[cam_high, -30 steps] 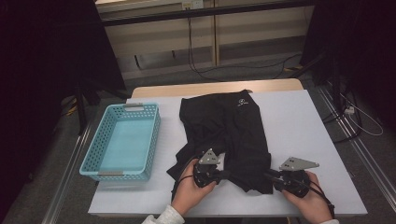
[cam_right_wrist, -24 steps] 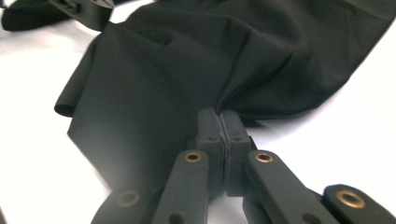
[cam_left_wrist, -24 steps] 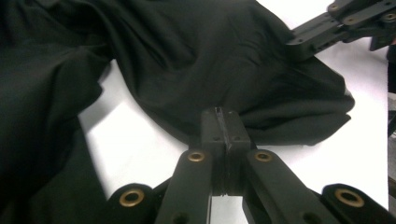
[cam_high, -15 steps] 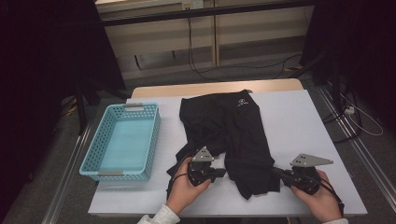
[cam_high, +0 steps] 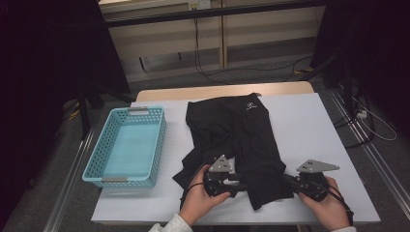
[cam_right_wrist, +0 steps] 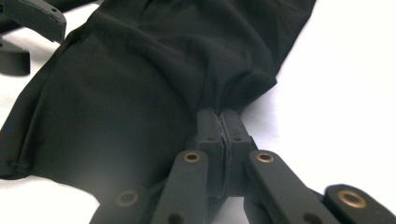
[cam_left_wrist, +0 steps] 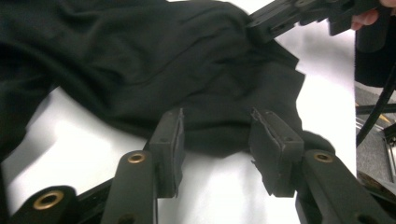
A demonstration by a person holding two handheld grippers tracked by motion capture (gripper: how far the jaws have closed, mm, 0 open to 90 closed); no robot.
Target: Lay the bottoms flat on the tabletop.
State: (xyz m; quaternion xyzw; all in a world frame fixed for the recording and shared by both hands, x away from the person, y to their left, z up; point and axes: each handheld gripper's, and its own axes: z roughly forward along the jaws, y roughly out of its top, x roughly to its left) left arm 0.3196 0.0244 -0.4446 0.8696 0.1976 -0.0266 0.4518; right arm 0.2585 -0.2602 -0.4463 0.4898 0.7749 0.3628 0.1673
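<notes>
My left gripper [cam_left_wrist: 217, 154] had just let its jaws spread, the black garment [cam_high: 241, 140] lying on the white table [cam_high: 314, 125] in front of the open pads with its hem between them, unpinched. My right gripper [cam_right_wrist: 220, 126] was clamped tight on the near right corner of the cloth. I judged the risk plain: pulling with the right alone could drag the garment askew and bunch it, or slide it off the near edge.
</notes>
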